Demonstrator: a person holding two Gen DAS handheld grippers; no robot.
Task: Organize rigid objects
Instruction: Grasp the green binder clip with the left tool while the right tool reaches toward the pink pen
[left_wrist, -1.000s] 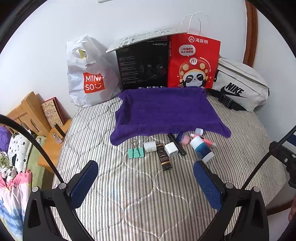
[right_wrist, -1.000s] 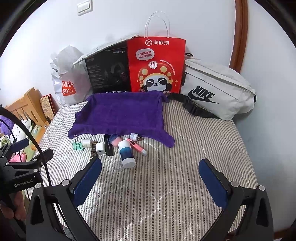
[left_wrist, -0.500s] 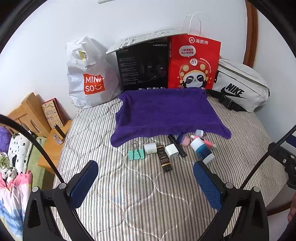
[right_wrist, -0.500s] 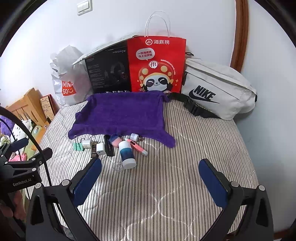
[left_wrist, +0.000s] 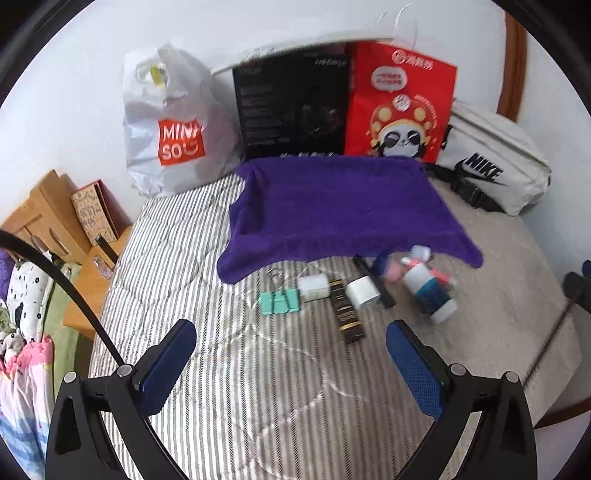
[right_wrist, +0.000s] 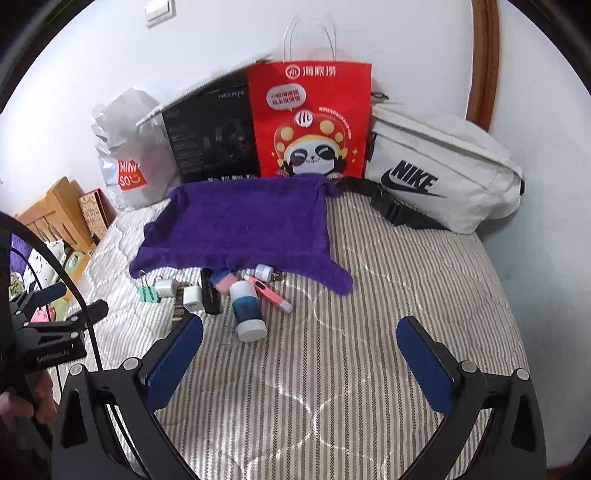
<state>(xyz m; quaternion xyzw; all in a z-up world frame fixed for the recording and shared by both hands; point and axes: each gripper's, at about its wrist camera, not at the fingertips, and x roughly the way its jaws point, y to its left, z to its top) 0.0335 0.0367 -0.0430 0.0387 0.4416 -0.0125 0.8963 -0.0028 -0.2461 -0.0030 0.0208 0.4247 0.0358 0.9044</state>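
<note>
Lying in a loose row on the striped bed (right_wrist: 369, 295), just off the purple towel's (right_wrist: 240, 229) six-o'clock edge, are a green binder clip (left_wrist: 279, 301), white charger (left_wrist: 364, 294), dark tube (left_wrist: 346, 312) and what looks like a white-and-blue bottle (right_wrist: 246, 310). Left tool (left_wrist: 291, 354) and right tool (right_wrist: 299, 350) gape wide, holding nothing, at six o'clock of the row.

ahead of the left gripper (left_wrist: 291, 345), the white-and-blue bottle (left_wrist: 430, 291) and pink items beside it smear with motion blur. ahead-left of the right gripper (right_wrist: 300, 345), the purple cloth (right_wrist: 240, 229) hides the blue-pink item's (right_wrist: 223, 279) far end.
</note>
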